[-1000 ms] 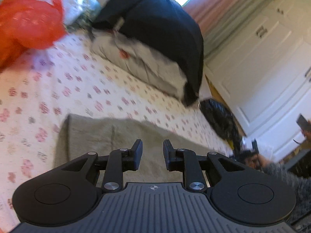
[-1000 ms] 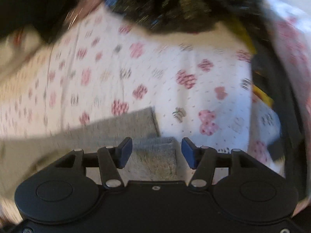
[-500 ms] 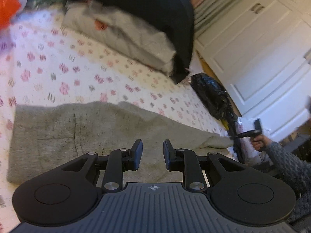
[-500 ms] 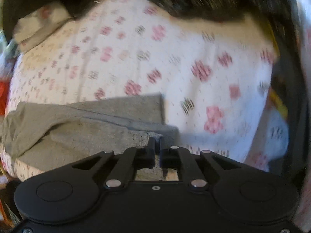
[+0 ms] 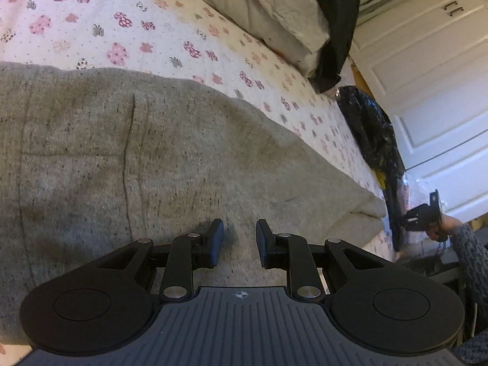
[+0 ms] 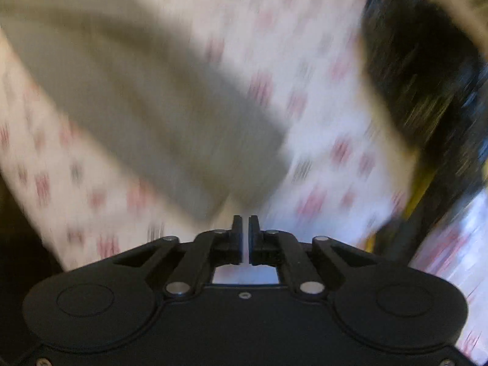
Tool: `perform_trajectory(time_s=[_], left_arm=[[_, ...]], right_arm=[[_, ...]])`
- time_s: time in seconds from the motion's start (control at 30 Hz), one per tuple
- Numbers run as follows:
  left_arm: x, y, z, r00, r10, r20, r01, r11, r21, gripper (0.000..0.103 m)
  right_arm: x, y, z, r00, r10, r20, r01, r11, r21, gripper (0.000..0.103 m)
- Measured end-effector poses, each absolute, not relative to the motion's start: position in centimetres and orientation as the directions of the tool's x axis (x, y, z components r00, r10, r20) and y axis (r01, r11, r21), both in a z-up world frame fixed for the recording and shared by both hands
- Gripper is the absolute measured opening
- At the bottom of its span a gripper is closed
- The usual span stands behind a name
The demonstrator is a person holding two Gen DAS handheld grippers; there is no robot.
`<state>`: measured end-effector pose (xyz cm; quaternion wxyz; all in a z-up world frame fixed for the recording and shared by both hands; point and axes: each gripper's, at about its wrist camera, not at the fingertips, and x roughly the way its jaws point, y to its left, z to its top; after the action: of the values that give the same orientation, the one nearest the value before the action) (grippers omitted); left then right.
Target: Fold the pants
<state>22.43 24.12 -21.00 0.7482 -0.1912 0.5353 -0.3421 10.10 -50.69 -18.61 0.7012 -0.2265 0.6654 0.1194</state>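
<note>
Black fingers of the left gripper (image 5: pixel 239 242) are standing parted with a clear gap, released, hovering low over the pants (image 5: pixel 128 164) with nothing between them. Grey speckled knit is lying spread flat across the flowered bedsheet (image 5: pixel 128 30), filling the left wrist view from the near edge outward and tapering toward the bed's right side, where one leg end is lying. Beyond that end, off the bed edge, the right gripper (image 5: pixel 422 216) is showing small in the person's hand. In its own heavily blurred view, the right gripper (image 6: pixel 245 231) is standing with fingers drawn nearly together, a thin slit between them, and no cloth is showing in it; the pants (image 6: pixel 146 91) are lying just ahead. Farther back, a pale pillow (image 5: pixel 268 9) and dark fabric (image 5: pixel 338 15) are resting near white doors (image 5: pixel 427 76).
</note>
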Motion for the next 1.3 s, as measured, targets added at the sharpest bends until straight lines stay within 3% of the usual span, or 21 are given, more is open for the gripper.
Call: perform_trajectory(time_s=[0.03, 0.07, 0.13, 0.23, 0.3, 0.37, 0.43, 0.6, 0.67, 0.7, 1.0, 1.3], left_arm=[[22.3, 24.2, -20.8, 0.195, -0.718, -0.668, 0.309, 0.691, -0.653, 0.022], [22.3, 24.2, -20.7, 0.198, -0.719, -0.667, 0.311, 0.691, -0.653, 0.022], [22.2, 24.4, -20.4, 0.205, -0.718, -0.665, 0.315, 0.691, -0.65, 0.022], [22.3, 24.2, -20.5, 0.204, -0.714, -0.67, 0.31, 0.696, -0.648, 0.022], [22.3, 23.8, -20.7, 0.198, -0.708, -0.678, 0.305, 0.702, -0.644, 0.022], [22.2, 23.5, -20.9, 0.192, -0.704, -0.683, 0.306, 0.705, -0.64, 0.022], [22.1, 23.2, -20.9, 0.186, -0.702, -0.688, 0.306, 0.706, -0.638, 0.022], [22.1, 23.0, -20.7, 0.182, -0.706, -0.684, 0.317, 0.701, -0.639, 0.022], [22.2, 23.0, -20.7, 0.18, -0.706, -0.684, 0.318, 0.7, -0.639, 0.022], [22.2, 23.0, -20.7, 0.179, -0.708, -0.683, 0.319, 0.699, -0.64, 0.022], [22.6, 23.4, -21.9, 0.163, -0.704, -0.691, 0.31, 0.701, -0.642, 0.022], [22.4, 24.2, -21.9, 0.176, -0.683, -0.709, 0.297, 0.724, -0.623, 0.022]], right_arm=[[10.3, -51.4, -18.9, 0.044, -0.15, -0.988, -0.42, 0.895, -0.154, 0.022], [10.5, -52.2, -18.3, 0.042, -0.135, -0.99, -0.351, 0.926, -0.141, 0.043], [11.4, -53.4, -15.7, 0.113, -0.038, -0.993, -0.226, 0.972, -0.063, 0.06], [12.6, -51.1, -11.4, 0.322, 0.027, -0.946, -0.276, 0.959, -0.067, 0.065], [13.9, -47.6, -10.6, 0.377, 0.064, -0.924, -0.389, 0.917, -0.095, 0.063], [15.3, -43.4, -11.7, 0.368, 0.058, -0.928, -0.529, 0.834, -0.158, 0.051], [16.4, -40.1, -13.9, 0.321, 0.019, -0.947, -0.632, 0.749, -0.199, 0.047], [17.0, -35.9, -18.5, 0.25, -0.07, -0.966, -0.764, 0.598, -0.241, 0.038], [17.2, -35.6, -19.4, 0.231, -0.075, -0.97, -0.771, 0.594, -0.229, 0.011], [17.2, -35.4, -19.8, 0.214, -0.081, -0.973, -0.775, 0.592, -0.22, 0.007], [11.5, -33.7, -17.4, 0.241, -0.064, -0.968, -0.833, 0.498, -0.24, 0.007], [5.4, -31.0, -21.2, 0.242, -0.068, -0.968, -0.883, 0.398, -0.249, 0.007]])
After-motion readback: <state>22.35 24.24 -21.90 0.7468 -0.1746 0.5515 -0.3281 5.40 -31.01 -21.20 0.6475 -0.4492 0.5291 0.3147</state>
